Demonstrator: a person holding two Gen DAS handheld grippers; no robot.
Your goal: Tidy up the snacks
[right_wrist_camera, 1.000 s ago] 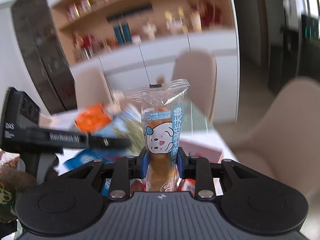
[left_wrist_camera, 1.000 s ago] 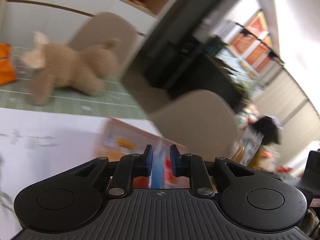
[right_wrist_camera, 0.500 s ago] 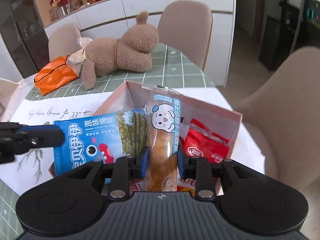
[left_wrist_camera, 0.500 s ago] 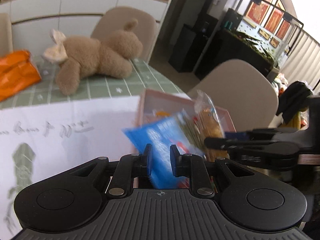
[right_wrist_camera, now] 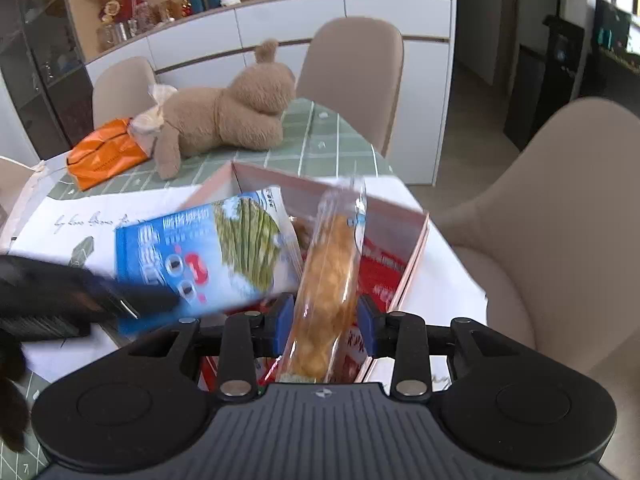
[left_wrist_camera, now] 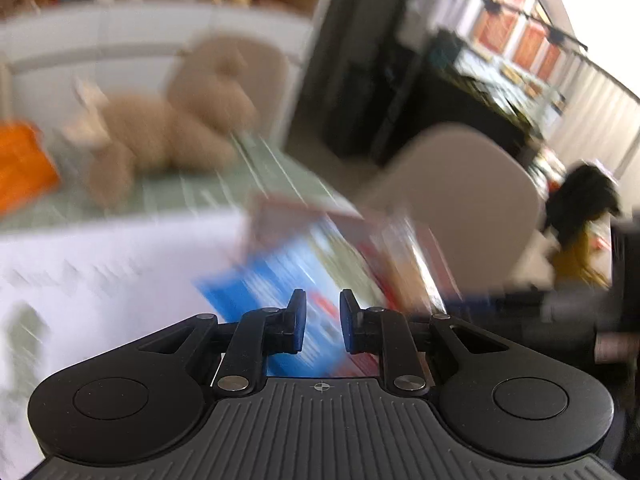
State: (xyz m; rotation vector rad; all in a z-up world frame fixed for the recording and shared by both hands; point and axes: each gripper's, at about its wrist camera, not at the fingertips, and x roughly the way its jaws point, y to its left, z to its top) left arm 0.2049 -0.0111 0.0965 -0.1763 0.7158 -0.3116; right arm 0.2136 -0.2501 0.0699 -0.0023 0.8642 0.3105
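The clear-wrapped pastry [right_wrist_camera: 328, 280] has tipped over the pink box [right_wrist_camera: 414, 248]; the right gripper [right_wrist_camera: 325, 326] is spreading its jaws to drop it, while the left gripper [left_wrist_camera: 322, 320] pinches the blue seaweed bag [right_wrist_camera: 200, 256].

Your left gripper [left_wrist_camera: 322, 320], right gripper [right_wrist_camera: 325, 322]: black ribbed bodies, blue pads, silver pivot screws, round caps at 3 and 9 o'clock.

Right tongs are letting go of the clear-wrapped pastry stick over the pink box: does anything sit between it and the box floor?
Yes. The right tongs are opening around the pastry stick. Under it in the pink box lies a red packet, and the blue seaweed bag in the left tongs overhangs the box's left side.
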